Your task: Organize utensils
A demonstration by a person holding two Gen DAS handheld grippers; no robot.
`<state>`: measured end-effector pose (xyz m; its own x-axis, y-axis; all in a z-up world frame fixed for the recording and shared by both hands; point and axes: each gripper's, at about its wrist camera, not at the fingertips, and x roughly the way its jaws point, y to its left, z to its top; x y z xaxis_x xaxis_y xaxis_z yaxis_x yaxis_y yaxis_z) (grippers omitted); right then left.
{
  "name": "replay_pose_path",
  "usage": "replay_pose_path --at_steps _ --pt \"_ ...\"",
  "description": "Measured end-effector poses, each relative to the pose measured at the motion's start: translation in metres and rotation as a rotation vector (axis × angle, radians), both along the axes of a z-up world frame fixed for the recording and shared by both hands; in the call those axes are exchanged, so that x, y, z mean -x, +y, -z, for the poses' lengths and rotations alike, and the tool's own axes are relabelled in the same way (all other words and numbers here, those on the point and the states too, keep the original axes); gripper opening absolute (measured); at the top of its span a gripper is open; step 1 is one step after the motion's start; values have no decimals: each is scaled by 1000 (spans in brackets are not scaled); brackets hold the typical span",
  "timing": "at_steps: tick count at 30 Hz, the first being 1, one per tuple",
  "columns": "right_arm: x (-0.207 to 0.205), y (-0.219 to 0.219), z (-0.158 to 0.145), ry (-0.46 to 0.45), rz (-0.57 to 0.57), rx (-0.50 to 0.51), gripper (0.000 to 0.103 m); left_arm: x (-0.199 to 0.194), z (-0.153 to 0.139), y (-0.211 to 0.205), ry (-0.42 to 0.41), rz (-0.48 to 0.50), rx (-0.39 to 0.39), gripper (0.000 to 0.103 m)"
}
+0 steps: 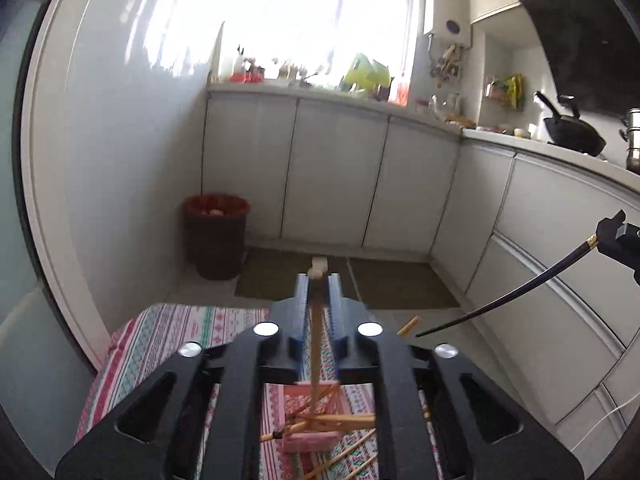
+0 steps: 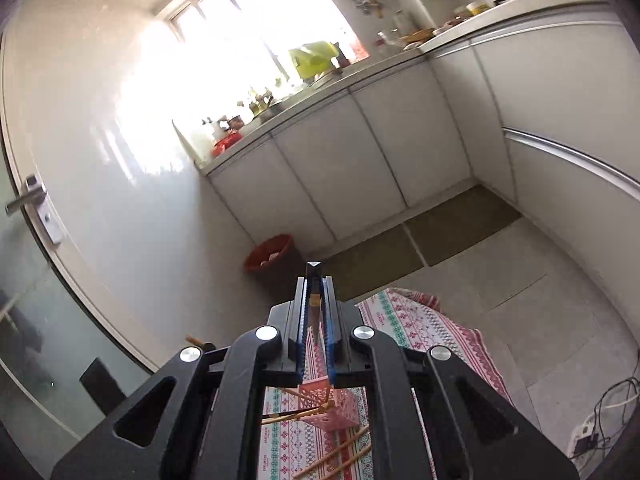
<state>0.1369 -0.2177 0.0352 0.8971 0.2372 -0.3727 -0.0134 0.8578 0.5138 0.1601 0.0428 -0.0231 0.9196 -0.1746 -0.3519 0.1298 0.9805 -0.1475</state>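
Note:
In the left wrist view my left gripper (image 1: 319,280) has a light wooden chopstick (image 1: 316,344) with a pale tip standing between its blue fingers. A narrow gap shows on each side of the stick. Its lower end reaches down into the pink slatted basket (image 1: 310,412), where other wooden chopsticks (image 1: 332,420) lie crossed. At the right edge my right gripper (image 1: 612,236) is shut on a black chopstick (image 1: 500,300) with a gold band, slanting down to the left. In the right wrist view that gripper (image 2: 315,280) clamps the black chopstick (image 2: 314,300) above the pink basket (image 2: 332,404).
The basket sits on a red, green and white patterned cloth (image 1: 168,336) with loose wooden chopsticks (image 2: 340,452). Beyond stand a dark bin with a red liner (image 1: 216,236), white kitchen cabinets (image 1: 336,176), floor mats (image 1: 400,284), a wok (image 1: 572,128) on the counter and cables (image 2: 600,420) on the floor.

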Motion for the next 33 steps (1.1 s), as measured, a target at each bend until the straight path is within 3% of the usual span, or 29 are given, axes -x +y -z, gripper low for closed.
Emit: replay_pose_path --at_steps 1,5,9,18,21,23,27,33 --pt "-7 8 3 7 -21 10 7 3 -2 5 -16 -10 14 30" --pt "-21 25 16 24 -39 50 7 22 -26 23 -86 -49 59 33" --pt "-31 43 26 45 -56 72 7 37 -42 41 -117 -69 98 47" --pt "-51 78 42 41 -81 118 7 45 -50 67 -103 -110 113 47" --pt "-53 90 48 11 -113 155 15 48 -53 70 -115 -119 103 47" --pt "-52 94 49 0 -119 158 45 53 -57 72 -130 -122 97 47" --pt "-37 98 43 -20 -115 208 47 57 -59 72 -134 -118 98 51" --pt "-11 102 38 -57 -98 316 58 65 -59 62 -116 -96 61 58"
